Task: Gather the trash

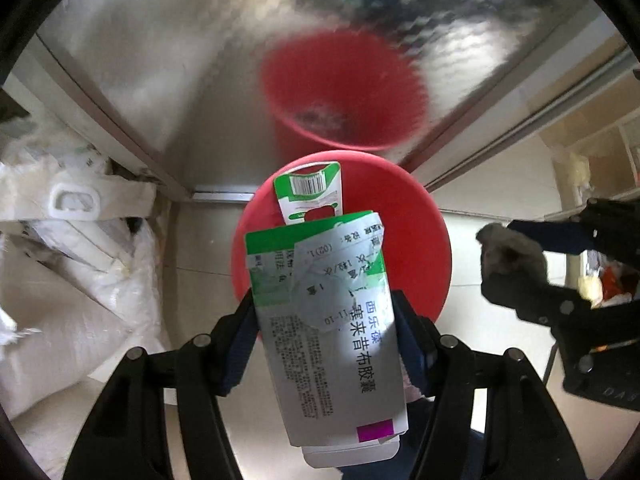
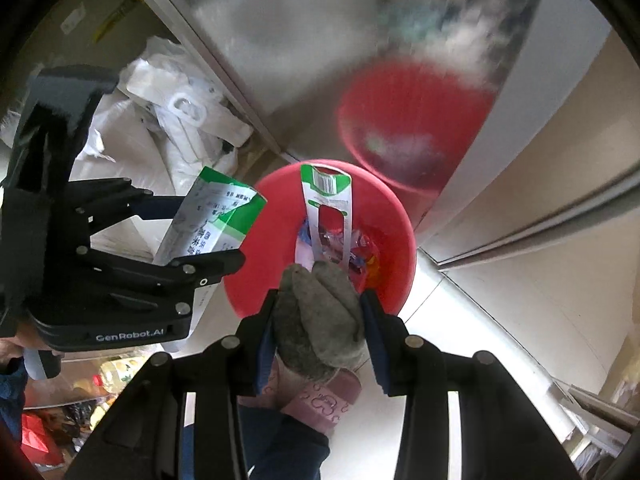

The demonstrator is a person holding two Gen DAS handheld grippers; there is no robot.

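Note:
A flattened green-and-white medicine box (image 1: 320, 320) stands upright between the pads of my left gripper (image 1: 324, 300), which is shut on it just above the red bin (image 1: 432, 248). A green-and-white carton strip (image 1: 308, 192) leans against the bin's far wall. To the right, my right gripper (image 1: 500, 260) is shut on a grey wad of cloth (image 1: 512, 256). In the right wrist view the grey wad (image 2: 320, 320) fills my right gripper (image 2: 320, 304) over the near rim of the bin (image 2: 396, 220), which holds coloured wrappers (image 2: 356, 248) and the strip (image 2: 328, 192). The left gripper (image 2: 208, 230) holds the box (image 2: 216, 216) at the bin's left edge.
A frosted metal door panel (image 1: 160, 60) rises right behind the bin and mirrors it in red (image 1: 344, 88). White woven sacks (image 1: 80, 240) pile up on the left. A person's foot in a pink slipper (image 2: 320, 396) stands on the pale floor below my right gripper. Assorted clutter (image 2: 60, 420) lies at the lower left.

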